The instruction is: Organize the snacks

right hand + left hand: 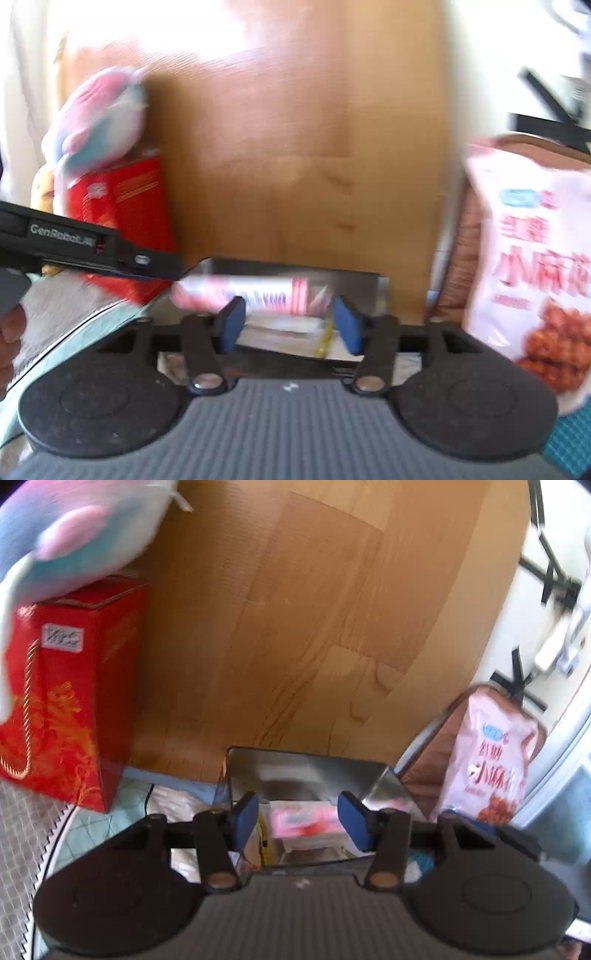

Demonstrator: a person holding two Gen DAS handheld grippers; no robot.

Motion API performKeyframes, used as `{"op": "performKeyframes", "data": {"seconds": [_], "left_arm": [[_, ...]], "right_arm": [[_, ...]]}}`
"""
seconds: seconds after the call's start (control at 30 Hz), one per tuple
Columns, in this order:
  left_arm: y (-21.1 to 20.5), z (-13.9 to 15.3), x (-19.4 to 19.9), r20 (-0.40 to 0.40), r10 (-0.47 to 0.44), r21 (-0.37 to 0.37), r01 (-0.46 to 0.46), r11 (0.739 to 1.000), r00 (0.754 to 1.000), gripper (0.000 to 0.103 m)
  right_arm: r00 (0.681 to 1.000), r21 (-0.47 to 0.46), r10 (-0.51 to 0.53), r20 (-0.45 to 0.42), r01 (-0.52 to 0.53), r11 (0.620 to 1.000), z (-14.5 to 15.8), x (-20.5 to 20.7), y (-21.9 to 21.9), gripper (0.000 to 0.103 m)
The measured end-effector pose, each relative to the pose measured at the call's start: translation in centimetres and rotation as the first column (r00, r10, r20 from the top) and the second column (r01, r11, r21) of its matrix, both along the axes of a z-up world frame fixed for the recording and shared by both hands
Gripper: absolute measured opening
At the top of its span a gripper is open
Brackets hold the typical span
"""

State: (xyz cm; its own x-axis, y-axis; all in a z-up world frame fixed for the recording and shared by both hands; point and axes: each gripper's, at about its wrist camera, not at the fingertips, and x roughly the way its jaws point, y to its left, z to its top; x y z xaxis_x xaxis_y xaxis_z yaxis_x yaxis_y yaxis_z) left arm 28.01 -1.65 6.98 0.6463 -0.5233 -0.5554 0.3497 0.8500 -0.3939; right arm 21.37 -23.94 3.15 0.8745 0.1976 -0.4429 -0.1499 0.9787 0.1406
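Two claws hang over one shiny metal tin (310,771), and both are spread wide with nothing between the blue pads. From the left wrist view, the left claw (301,825) frames a pink snack packet (304,821) lying inside that tin, pads well clear of it on either side. Over to the right stands a tall pink snack bag (487,757) with red lettering and fried twists pictured low on its front, upright just beside the tin. On the left, a red gift box (70,698) with a gold cord handle stands on the bench (22,823), and a pastel plush toy (74,535) rests on top of it. Behind it all rises a big cardboard sheet (314,627).

Switching to the right wrist view, the right claw (290,325) is parted too, aimed at the tin (295,269), where a long pink-and-white packet (240,293) lies across the top, heavily blurred. The left gripper's black body reaches in from the left edge.
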Motion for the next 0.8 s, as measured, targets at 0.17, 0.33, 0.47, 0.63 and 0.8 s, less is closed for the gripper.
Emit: {"op": "performKeyframes", "data": {"seconds": [0.17,0.33,0.47,0.63,0.8], "left_arm": [[3.9,-1.8,-2.2,-0.045,0.041,0.043,-0.039,0.998,0.998,0.068],[6.7,-4.4,-2.4,-0.172,0.073,-0.005,-0.075,0.997,0.982,0.073],[7.0,-5.5,-1.8,-0.191,0.072,0.013,-0.071,0.997,0.979,0.075],[6.1,-7.3,-0.9,-0.240,0.037,-0.002,-0.038,0.999,0.970,0.065],[4.6,-8.6,-1.8,-0.277,-0.001,0.002,0.002,1.000,0.961,0.047]], "right_arm": [[0.955,0.099,0.255,-0.154,-0.242,0.965,-2.3,-1.0,2.3,0.059],[0.871,0.036,0.413,-0.265,-0.419,0.907,-4.4,0.8,8.4,0.077],[0.845,-0.016,0.439,-0.305,-0.465,0.885,-5.1,2.7,11.6,0.077],[0.835,-0.063,0.418,-0.357,-0.468,0.881,-6.2,4.3,13.3,0.064],[0.842,-0.028,0.394,-0.368,-0.434,0.901,-6.6,4.2,11.7,0.049]]}}
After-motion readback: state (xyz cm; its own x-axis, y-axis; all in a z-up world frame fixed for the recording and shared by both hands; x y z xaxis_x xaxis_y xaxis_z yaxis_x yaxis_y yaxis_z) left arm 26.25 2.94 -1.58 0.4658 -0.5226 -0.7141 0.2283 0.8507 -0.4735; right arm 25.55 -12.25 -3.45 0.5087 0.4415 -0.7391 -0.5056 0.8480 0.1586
